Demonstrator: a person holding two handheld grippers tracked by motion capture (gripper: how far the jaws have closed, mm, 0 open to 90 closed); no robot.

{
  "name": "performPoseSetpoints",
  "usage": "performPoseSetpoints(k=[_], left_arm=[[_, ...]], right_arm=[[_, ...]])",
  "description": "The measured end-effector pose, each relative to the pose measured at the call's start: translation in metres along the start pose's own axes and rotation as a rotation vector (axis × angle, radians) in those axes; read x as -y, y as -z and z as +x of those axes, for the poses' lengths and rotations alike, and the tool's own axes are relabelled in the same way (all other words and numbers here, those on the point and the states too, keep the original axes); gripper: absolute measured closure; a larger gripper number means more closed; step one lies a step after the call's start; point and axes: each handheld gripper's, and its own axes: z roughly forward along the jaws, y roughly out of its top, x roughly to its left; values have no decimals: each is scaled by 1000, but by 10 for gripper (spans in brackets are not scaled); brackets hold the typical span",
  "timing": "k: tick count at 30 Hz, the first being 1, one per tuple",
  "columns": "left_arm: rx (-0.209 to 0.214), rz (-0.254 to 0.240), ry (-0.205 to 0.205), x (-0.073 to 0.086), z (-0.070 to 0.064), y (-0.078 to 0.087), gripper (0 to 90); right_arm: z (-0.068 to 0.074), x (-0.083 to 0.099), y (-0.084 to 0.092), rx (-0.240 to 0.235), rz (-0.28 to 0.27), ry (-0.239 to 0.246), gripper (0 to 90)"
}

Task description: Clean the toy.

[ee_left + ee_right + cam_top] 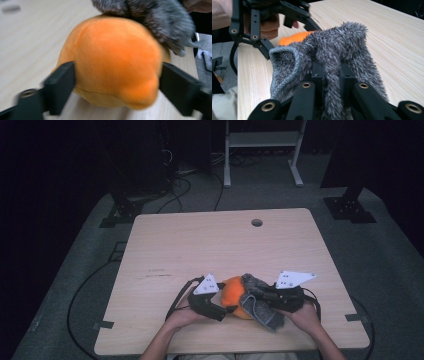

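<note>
An orange plush toy [231, 292] rests on the wooden table [200, 245] near its front edge. My left gripper [226, 302] comes in from the left, and in the left gripper view its two black jaws press on either side of the orange plush toy [112, 62]; the left gripper [117, 82] is shut on it. A grey fuzzy cloth [261, 309] lies draped over the toy's right side and top [150, 17]. My right gripper [332, 72] is shut on a fold of that grey cloth [337, 45], with the orange toy [294, 37] peeking out behind it.
A round cable hole [256, 222] sits near the table's far edge. Behind the table are a white stand [262, 150] and dark equipment bases, with cables on the grey floor. A person's hands hold both grippers at the front edge.
</note>
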Motion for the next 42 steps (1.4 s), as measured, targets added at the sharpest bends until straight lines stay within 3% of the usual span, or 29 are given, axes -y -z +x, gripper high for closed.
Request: performPoseSetpoints(k=[3,4,6,7,9,10,13,16,18,20,22,25,26,28,31,33,35,37,38,40,41,42], left_arm=[[-14,-13,-67,-4,-7,1,295],[-12,-11,-96,-5,-9,1,310],[-9,-4,-124,-7,-12,2,307],[0,-7,-96,-6,-11,2,284],[33,-37,5,-5,-4,2,185],[35,-46,25,-5,-2,2,189],[15,-54,-14,-5,-6,0,294],[5,-32,-80,-6,-12,0,319],[2,-12,-109,-5,-14,2,326],[6,-3,-110,-3,-12,3,334],[10,-6,-102,-2,-11,2,336],[3,-4,-109,-3,-13,0,339],[2,6,-125,-4,-13,0,342],[5,9,-128,-4,-14,0,344],[-1,40,-135,-1,-11,2,347],[-7,66,-134,2,-8,3,349],[-5,70,-131,5,-7,4,350],[26,45,-115,2,-7,7,318],[33,13,-103,-2,-7,9,239],[29,-64,-66,-9,-6,13,201],[15,-79,-66,-11,-7,12,206],[-9,-59,-86,-11,-8,10,227]], right_arm=[[1,-5,9,8,-18,6,776],[3,-10,10,-23,-60,5,776],[5,-12,7,-34,-60,7,776],[7,-12,4,-35,-38,22,776],[5,-9,0,-40,-21,23,776],[3,-8,1,-46,-10,17,776],[3,-9,5,-34,-8,18,776],[10,-16,5,-53,-44,24,776],[16,-19,0,-53,-27,61,776],[15,-18,-2,-53,-15,62,776],[7,-13,0,-21,6,57,777],[-5,-4,6,0,1,-12,777],[-2,-6,7,1,-14,-5,777],[8,-13,6,-44,-60,10,777],[21,-21,-5,-48,-15,95,777],[13,-15,-6,-47,0,65,778],[-2,-2,-2,9,28,33,777],[-12,7,6,25,27,-24,777],[-8,9,10,51,31,-7,777],[-5,9,9,50,22,3,777],[-1,8,7,33,7,14,777],[3,7,4,14,-2,26,777]])
